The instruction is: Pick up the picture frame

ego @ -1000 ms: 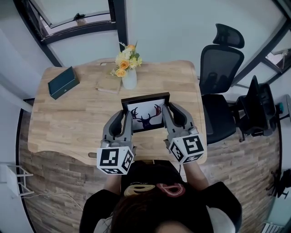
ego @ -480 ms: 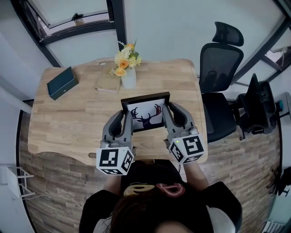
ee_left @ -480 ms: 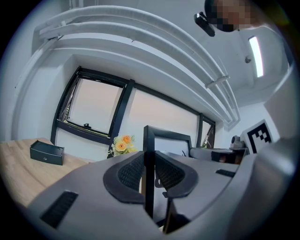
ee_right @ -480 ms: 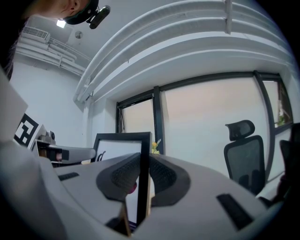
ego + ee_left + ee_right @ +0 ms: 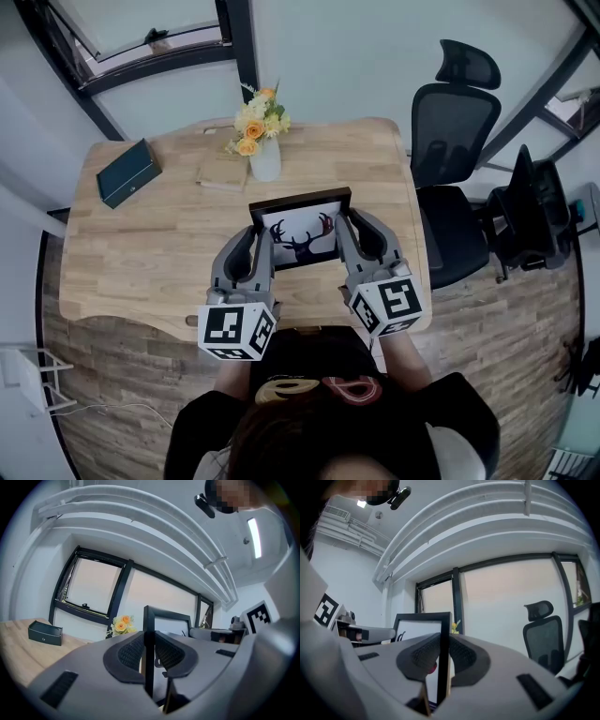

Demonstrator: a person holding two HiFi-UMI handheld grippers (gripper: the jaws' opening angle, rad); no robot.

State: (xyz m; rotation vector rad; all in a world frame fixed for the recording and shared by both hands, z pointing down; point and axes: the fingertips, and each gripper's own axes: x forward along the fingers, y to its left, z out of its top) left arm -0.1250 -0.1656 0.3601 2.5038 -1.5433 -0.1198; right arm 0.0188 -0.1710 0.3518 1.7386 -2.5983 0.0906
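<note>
We pinch picture frame [image 5: 302, 232] by both side edges; left gripper [image 5: 255, 240] half-closed on left border, right gripper [image 5: 361, 229] same on right border; frame upright, straight ahead between both grippers, above table [image 5: 141, 244]; two-sided hold stops tilting; lift-off we cannot confirm.

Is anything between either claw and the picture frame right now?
Nothing visible. The left claw and the right claw each grip a side edge of the picture frame.
</note>
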